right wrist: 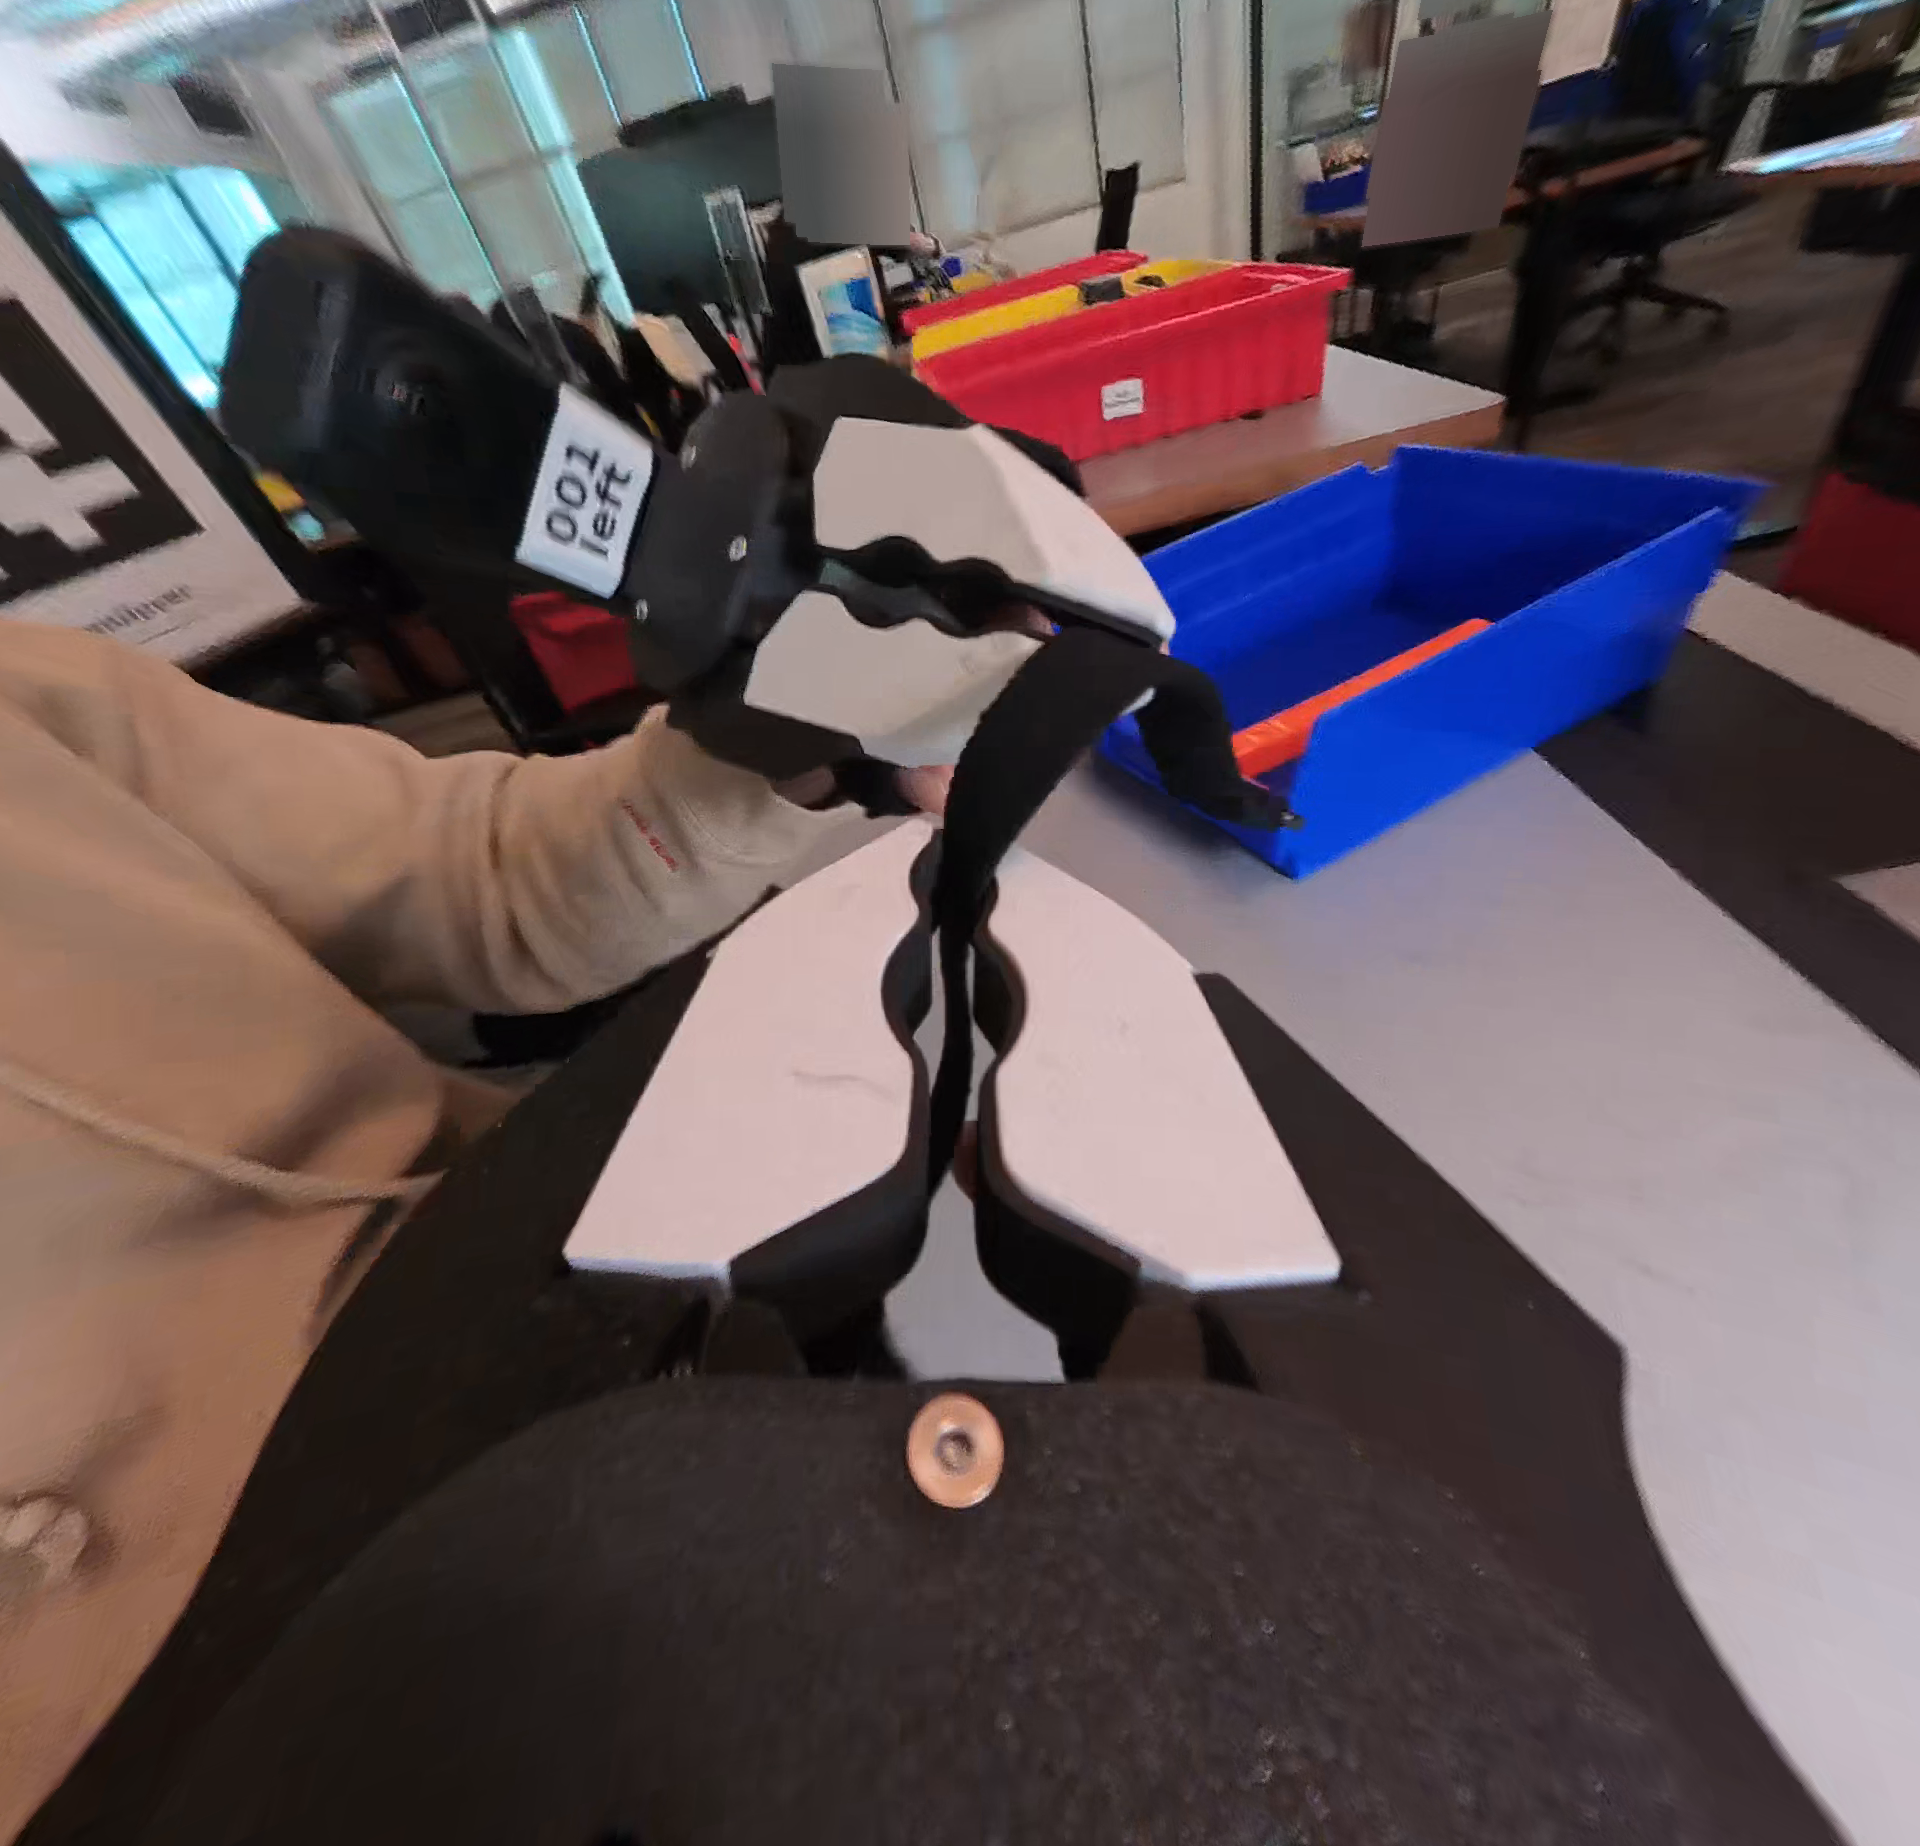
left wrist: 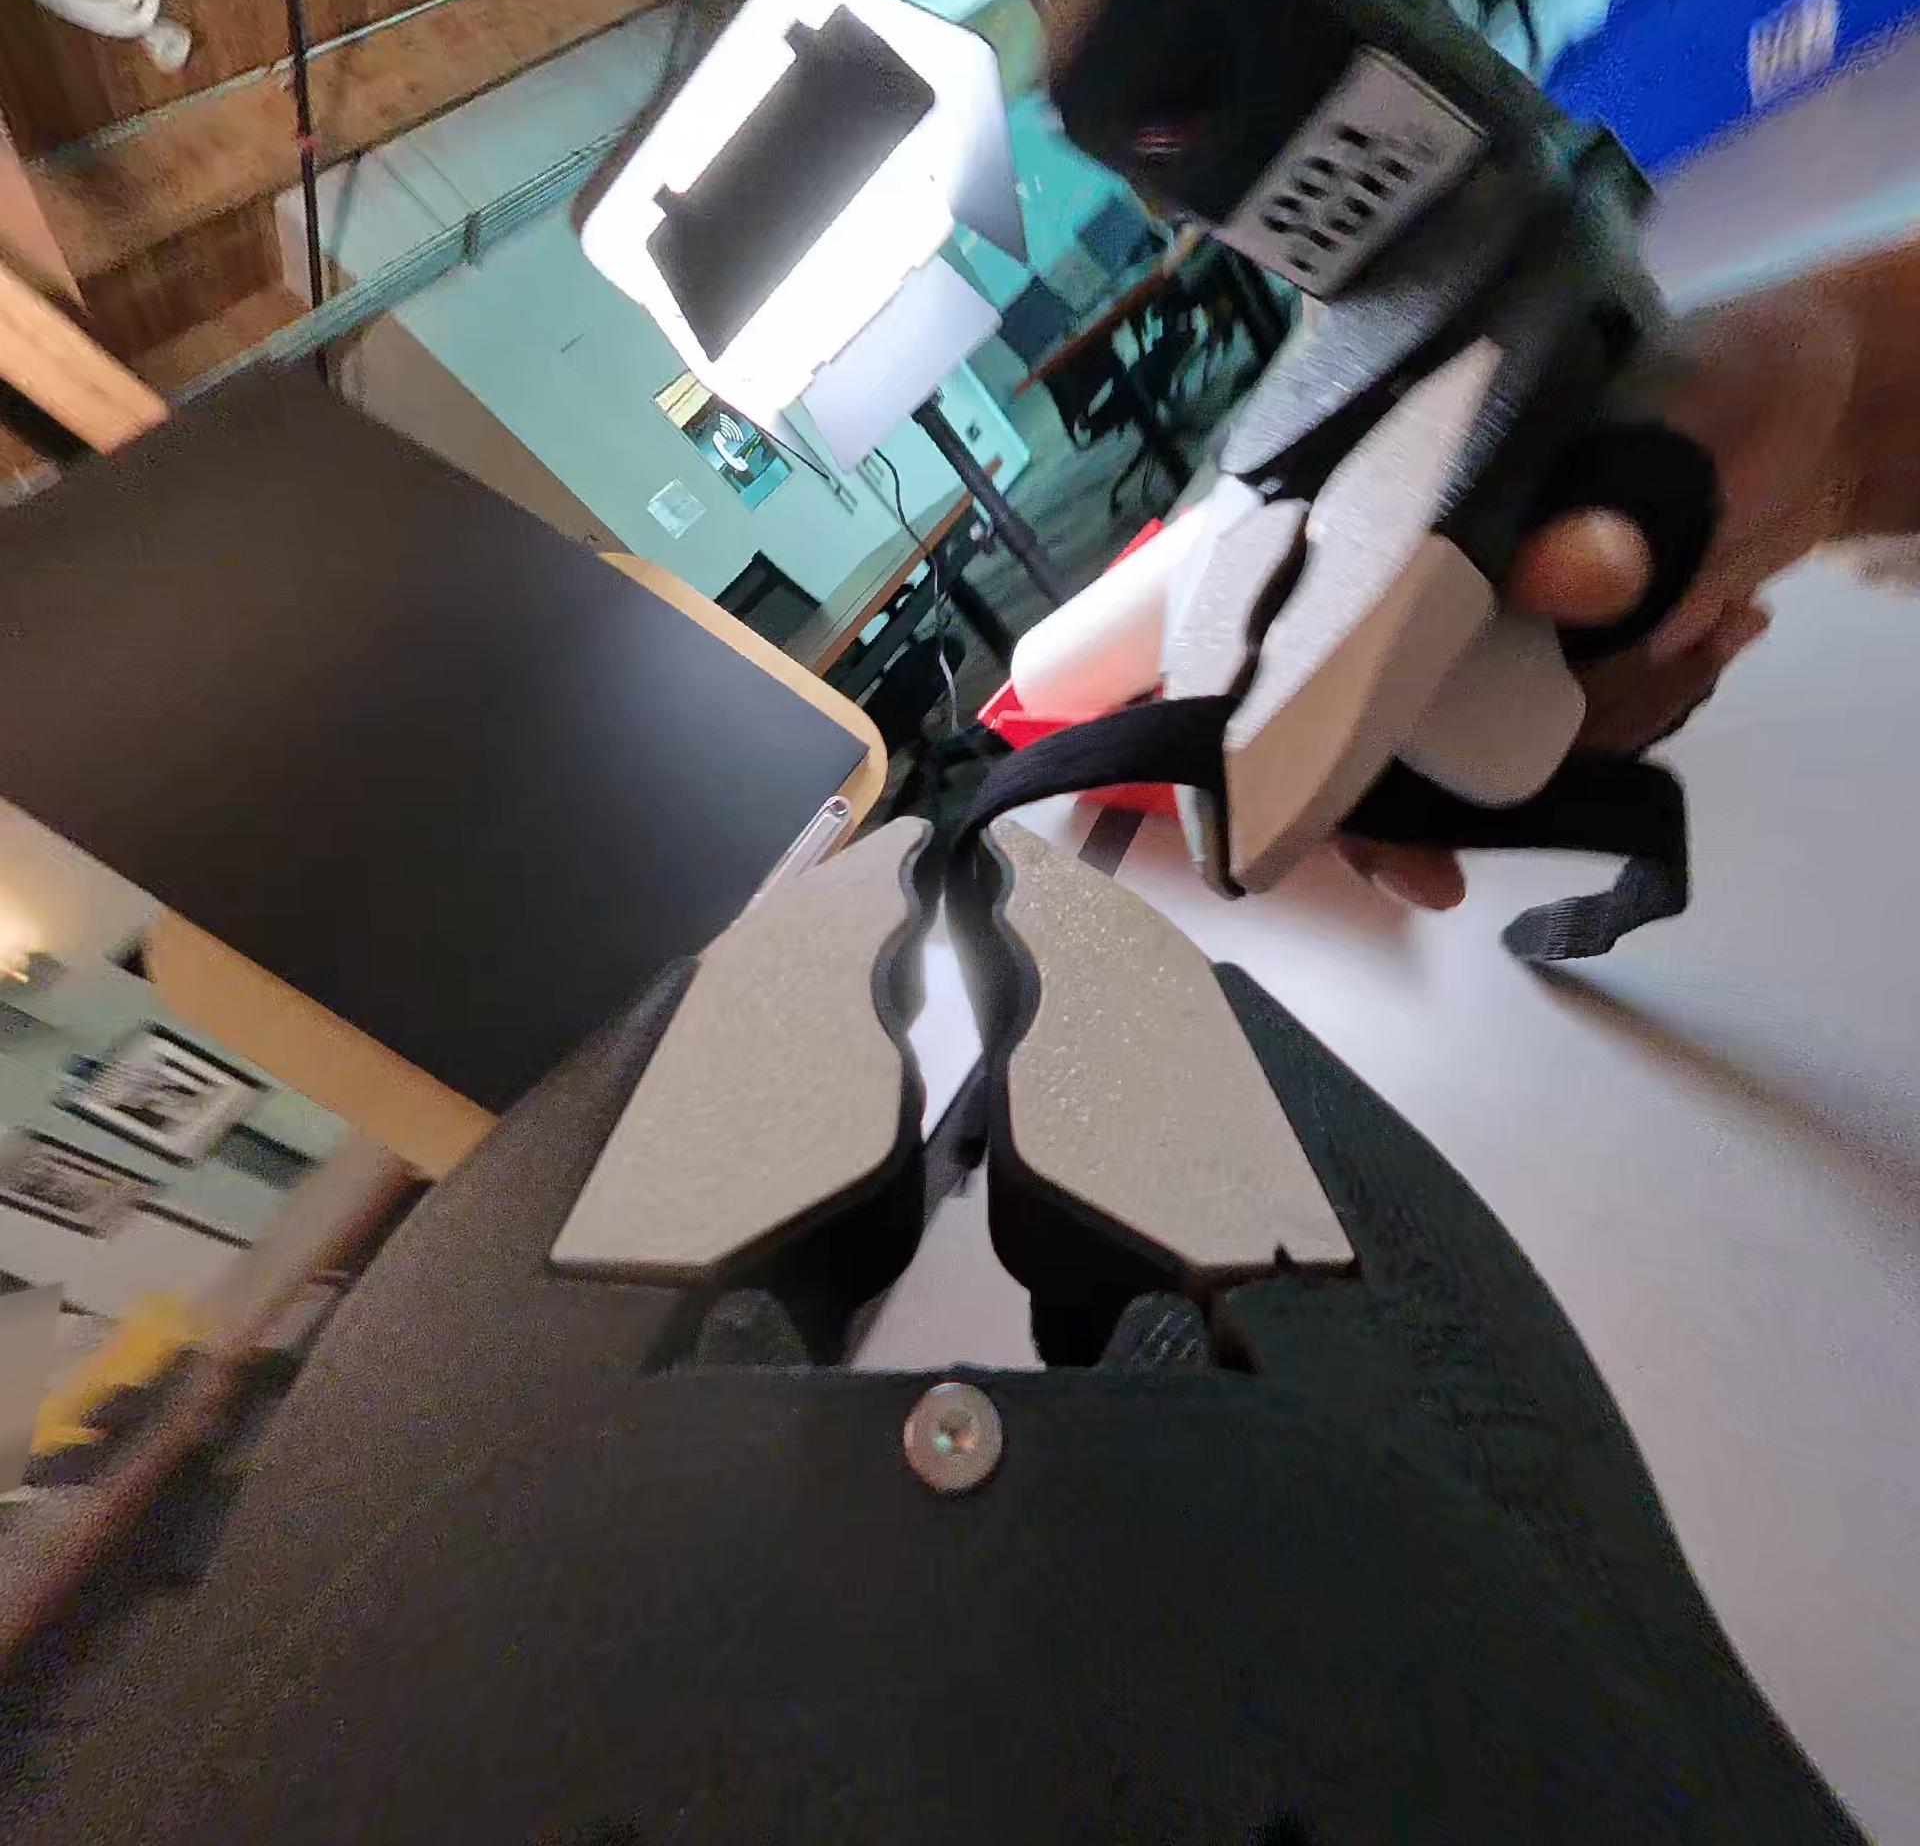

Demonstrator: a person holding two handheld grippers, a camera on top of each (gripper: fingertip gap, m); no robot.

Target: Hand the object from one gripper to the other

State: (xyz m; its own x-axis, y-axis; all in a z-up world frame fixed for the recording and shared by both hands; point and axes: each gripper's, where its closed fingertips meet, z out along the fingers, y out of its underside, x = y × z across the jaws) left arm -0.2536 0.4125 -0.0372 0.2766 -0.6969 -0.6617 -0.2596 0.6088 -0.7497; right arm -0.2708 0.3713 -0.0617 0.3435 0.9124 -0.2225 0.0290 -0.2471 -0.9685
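A black fabric strap (left wrist: pixel 1091 747) is stretched between both grippers above the grey table (left wrist: pixel 1558 1173). My left gripper (left wrist: pixel 961 835) is shut on one part of it at the fingertips. My right gripper (left wrist: pixel 1210 788), held by a hand (left wrist: pixel 1787 425) at the upper right, grips the strap farther along; a loose end hangs beyond it. In the right wrist view my right gripper (right wrist: pixel 961 851) is shut on the strap (right wrist: pixel 997 757), which runs up to the left gripper (right wrist: pixel 1143 653). Another loose end droops toward the blue bin.
A blue bin (right wrist: pixel 1662 601) holding an orange item (right wrist: pixel 1361 695) sits on the table (right wrist: pixel 1455 1017) just beyond the grippers. A red bin (right wrist: pixel 1143 373) stands farther back. A beige sleeve (right wrist: pixel 312 861) fills the left. A black panel (left wrist: pixel 364 705) is left of the left gripper.
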